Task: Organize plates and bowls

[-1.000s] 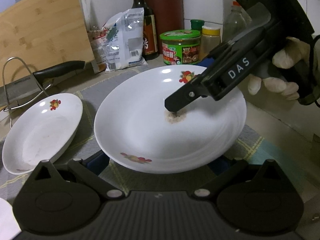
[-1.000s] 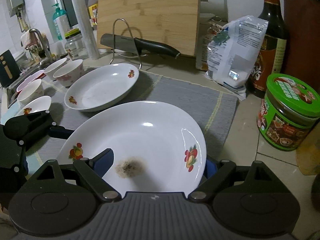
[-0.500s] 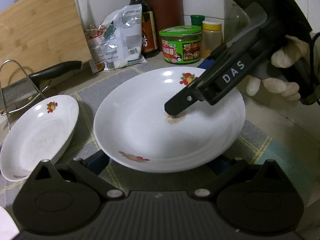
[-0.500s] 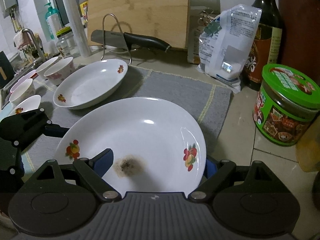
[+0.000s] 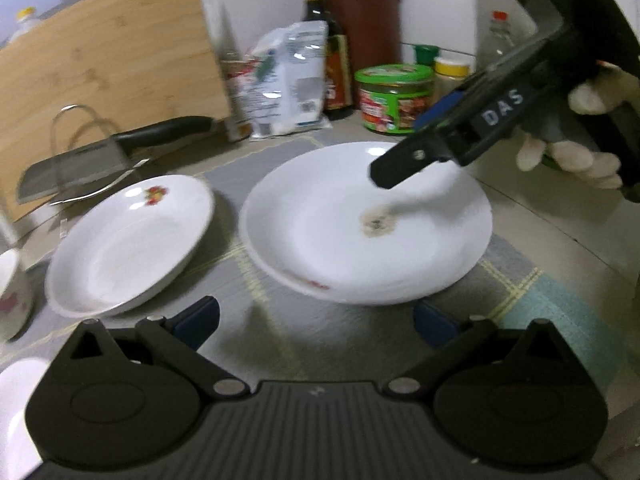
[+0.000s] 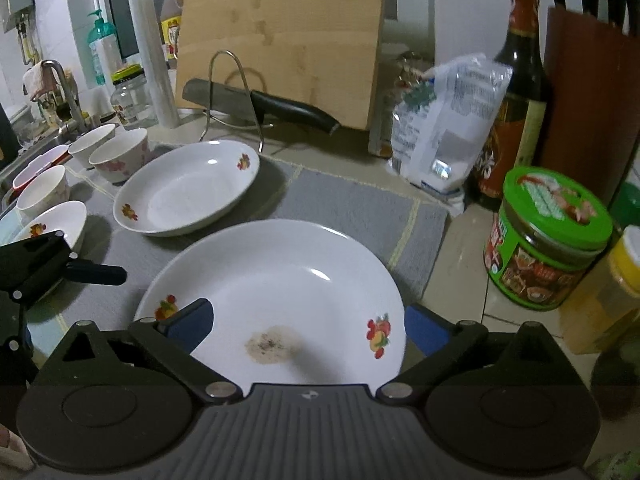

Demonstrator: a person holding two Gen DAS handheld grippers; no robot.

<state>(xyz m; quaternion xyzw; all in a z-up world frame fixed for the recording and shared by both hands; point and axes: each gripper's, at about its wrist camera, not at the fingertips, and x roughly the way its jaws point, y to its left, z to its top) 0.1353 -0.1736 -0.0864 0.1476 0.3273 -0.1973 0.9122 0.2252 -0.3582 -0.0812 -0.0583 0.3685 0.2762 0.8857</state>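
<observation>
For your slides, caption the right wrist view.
Stained plate between the right gripper fingers, a second plate beyond.

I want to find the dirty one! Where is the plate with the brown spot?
The stained plate sits on the grey mat in the right wrist view, right in front of the right hand-held gripper, with the clean plate behind-left of it.

Two large white plates: stained plate (image 6: 280, 292), clean plate (image 6: 188, 188).
One smaller plate at left edge (image 6: 56, 220).
Three small bowls: floral bowl (image 6: 120, 154), plain bowl behind it (image 6: 90, 140), bowl nearer sink (image 6: 42, 190).
One cleaver (image 6: 260, 106) on one wire rack (image 6: 236, 92).
One bamboo cutting board (image 6: 280, 40).
One dark sauce bottle (image 6: 516, 88).
One green-lidded jar (image 6: 548, 236), one yellow-lidded jar (image 6: 608, 292), one glass jar (image 6: 130, 98).
One soap dispenser (image 6: 102, 48).
One white bag (image 6: 444, 128).
Two tongs: left (image 5: 316, 320), right (image 6: 306, 326).
</observation>
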